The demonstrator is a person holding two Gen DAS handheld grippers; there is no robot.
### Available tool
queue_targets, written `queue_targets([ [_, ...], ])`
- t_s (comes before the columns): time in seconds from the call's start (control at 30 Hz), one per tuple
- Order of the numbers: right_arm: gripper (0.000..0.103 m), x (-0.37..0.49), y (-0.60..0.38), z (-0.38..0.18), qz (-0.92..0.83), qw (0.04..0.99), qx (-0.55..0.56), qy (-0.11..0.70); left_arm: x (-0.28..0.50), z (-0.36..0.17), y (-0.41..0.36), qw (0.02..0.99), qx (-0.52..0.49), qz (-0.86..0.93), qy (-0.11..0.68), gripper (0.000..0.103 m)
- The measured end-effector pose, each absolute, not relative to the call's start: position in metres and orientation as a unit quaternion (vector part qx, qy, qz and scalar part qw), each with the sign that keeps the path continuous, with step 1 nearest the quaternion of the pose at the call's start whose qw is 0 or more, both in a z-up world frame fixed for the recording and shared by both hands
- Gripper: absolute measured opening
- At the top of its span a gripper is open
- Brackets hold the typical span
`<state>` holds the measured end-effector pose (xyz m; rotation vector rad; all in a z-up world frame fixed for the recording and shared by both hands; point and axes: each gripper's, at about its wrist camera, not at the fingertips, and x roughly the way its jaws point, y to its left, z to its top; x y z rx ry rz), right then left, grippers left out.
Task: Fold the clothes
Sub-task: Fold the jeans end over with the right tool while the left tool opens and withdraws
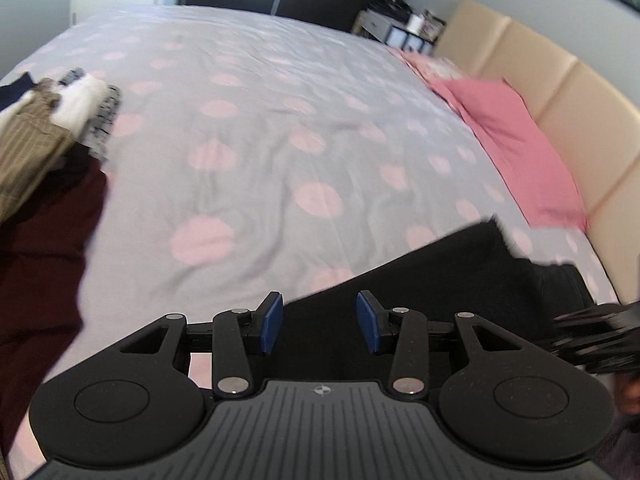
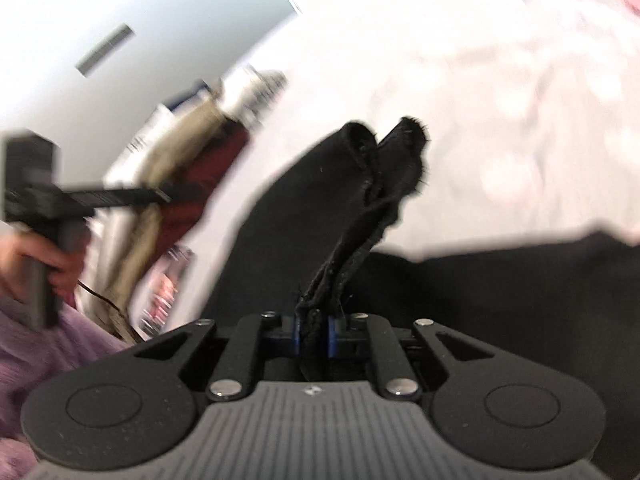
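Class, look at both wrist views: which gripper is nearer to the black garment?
Right. The right gripper is shut on a bunched edge of the black garment. The left gripper is open just above it, gripping nothing.

Pale lilac-grey bed cover [image 1: 260, 92] scattered with soft pink dots. Solid pink pillow [image 1: 516, 148] against a cream padded headboard [image 1: 560, 92]. Plain black garment [image 1: 460, 280] low on the cover, black too where bunched in the right wrist view. Pile of clothes [image 1: 44, 148] at the left edge: dark maroon, khaki with thin stripes, white, a black-and-white check, a bit of navy. Black left tool [image 1: 319, 322] with blue pads [image 1: 272, 322], grey ribbed body. Same black and blue on the right tool [image 2: 314, 334]. Mauve fuzzy sleeve [image 2: 44, 352].
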<state>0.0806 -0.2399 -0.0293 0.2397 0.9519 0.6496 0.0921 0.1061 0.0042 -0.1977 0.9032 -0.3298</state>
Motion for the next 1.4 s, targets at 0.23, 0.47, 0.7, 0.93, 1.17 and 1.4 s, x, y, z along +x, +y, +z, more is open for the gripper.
queue_targets([
  [0.23,0.012,0.082,-0.214,0.106,0.291,0.884,0.018,0.364,0.099,0.005,0.118,0.878,-0.131,-0.153,0.435,0.039],
  [0.47,0.012,0.065,-0.254,0.182,0.216,0.915,-0.034,0.339,0.103,0.005,0.091,0.871,-0.110,-0.197,0.437,0.039],
  [0.7,0.012,0.049,-0.365,0.184,0.111,0.932,-0.011,0.346,0.111,-0.010,0.050,0.855,-0.069,-0.234,0.458,0.039],
  [0.93,0.012,0.050,-0.477,0.113,0.024,0.920,0.053,0.388,0.112,-0.028,0.013,0.840,-0.028,-0.261,0.475,0.039],
  [1.17,0.012,0.066,-0.562,0.030,-0.046,0.901,0.115,0.415,0.096,-0.041,-0.022,0.825,-0.016,-0.299,0.480,0.040],
  [1.4,0.012,0.078,-0.614,-0.051,-0.083,0.874,0.143,0.457,0.090,-0.055,-0.049,0.818,-0.045,-0.306,0.484,0.046],
])
